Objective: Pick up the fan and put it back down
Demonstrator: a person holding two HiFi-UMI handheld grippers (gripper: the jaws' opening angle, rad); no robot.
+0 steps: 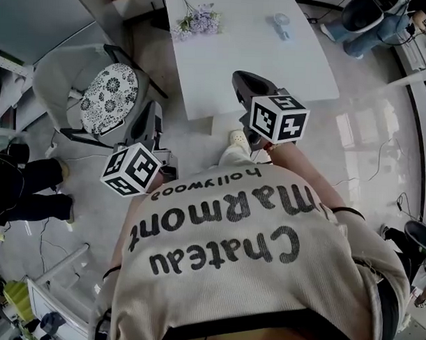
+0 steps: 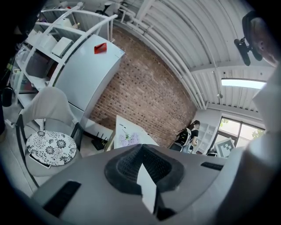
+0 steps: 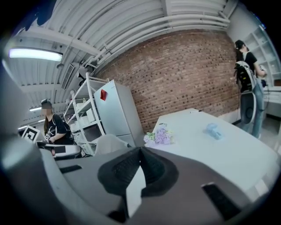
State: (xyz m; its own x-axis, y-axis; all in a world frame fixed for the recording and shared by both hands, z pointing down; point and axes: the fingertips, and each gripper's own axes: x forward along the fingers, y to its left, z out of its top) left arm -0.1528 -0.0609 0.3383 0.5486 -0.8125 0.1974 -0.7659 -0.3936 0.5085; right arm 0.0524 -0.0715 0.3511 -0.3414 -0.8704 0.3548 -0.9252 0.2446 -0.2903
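The fan [image 1: 281, 25] is a small pale blue thing lying on the far right part of the white table [image 1: 223, 75]; in the right gripper view the fan [image 3: 214, 130] lies well beyond the jaws. Both grippers are held in front of the person's chest, short of the table. My left gripper [image 1: 154, 108] hangs over the floor beside the chair, its jaws [image 2: 141, 147] closed tip to tip on nothing. My right gripper [image 1: 238, 79] reaches over the table's near edge, its jaws [image 3: 140, 150] also closed and empty.
A bunch of lilac flowers [image 1: 197, 20] lies at the table's far left. A chair with a patterned cushion [image 1: 107, 92] stands left of the table. A fridge [image 3: 116, 112] and shelves back the brick wall. A person [image 3: 248, 88] stands by the table's far end; another [image 3: 52, 127] is at left.
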